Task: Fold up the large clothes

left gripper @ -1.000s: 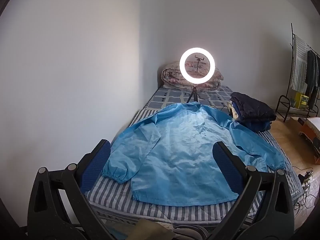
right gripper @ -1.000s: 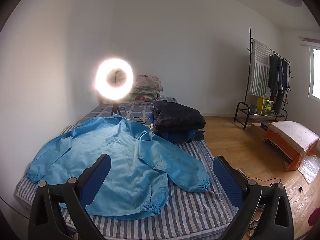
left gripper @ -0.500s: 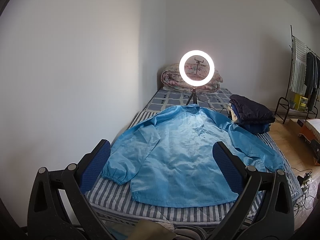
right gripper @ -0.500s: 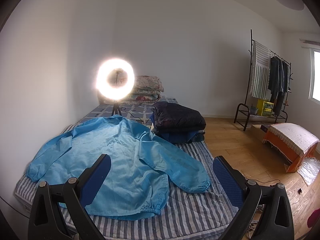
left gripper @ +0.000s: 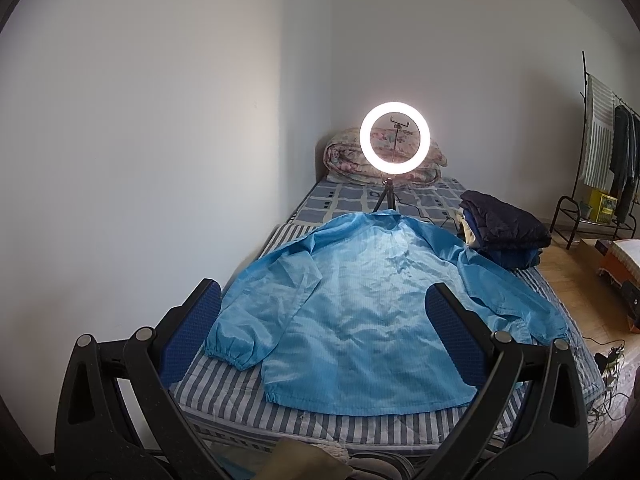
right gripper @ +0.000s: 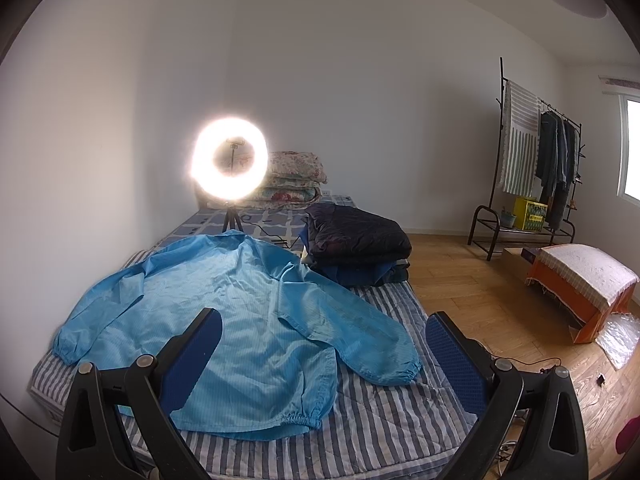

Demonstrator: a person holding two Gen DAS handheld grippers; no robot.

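Observation:
A light blue long-sleeved jacket (left gripper: pixel 360 304) (right gripper: pixel 224 312) lies spread flat on the striped bed (left gripper: pixel 360 420) (right gripper: pixel 380 420), collar toward the far end and both sleeves angled outward. My left gripper (left gripper: pixel 324 312) is held open above the near edge of the bed, short of the jacket's hem, with nothing between its blue pads. My right gripper (right gripper: pixel 324 336) is open too, hovering over the hem and the right sleeve's cuff (right gripper: pixel 396 364), holding nothing.
A lit ring light (left gripper: pixel 395 138) (right gripper: pixel 229 159) stands on a small tripod behind the collar. Folded dark clothes (left gripper: pixel 504 236) (right gripper: pixel 356 240) are stacked at the jacket's right. Rolled quilts (right gripper: pixel 292 180) lie at the head. A clothes rack (right gripper: pixel 532 168), orange stool (right gripper: pixel 580 284) and floor cables (left gripper: pixel 608 360) stand to the right.
Both grippers have drawn back and risen slightly, so the bed and jacket look a little farther off. The jacket has not moved and both grippers stay open.

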